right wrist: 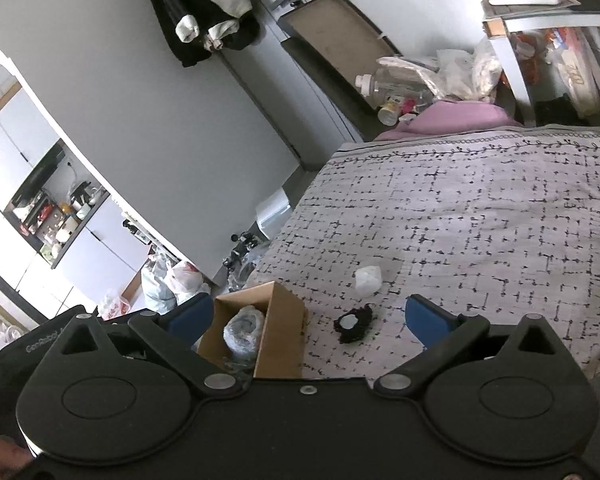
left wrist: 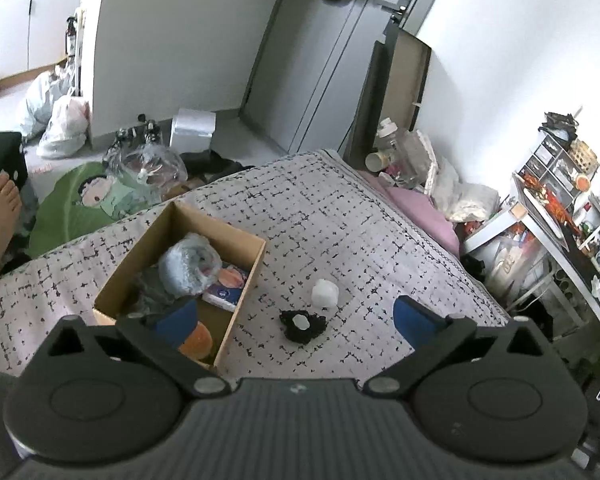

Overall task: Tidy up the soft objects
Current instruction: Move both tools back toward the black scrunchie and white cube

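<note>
Left gripper (left wrist: 296,320) hangs above the bed, tilted down, fingers spread wide, holding nothing. Right gripper (right wrist: 308,316) the same: raised, angled down at the bedspread (right wrist: 480,216), fingers wide apart, empty. Nearest, between the fingertips, a black fuzzy item (left wrist: 302,325) with a pale round patch lies flat on the bedspread. Just beyond it, apart, a white soft lump (left wrist: 325,293). Left of both, an open cardboard box (left wrist: 256,256), long axis running away toward the bed's far-left edge; inside, a grey-blue fluffy roll (left wrist: 188,266), an orange round thing, a flat packet.
</note>
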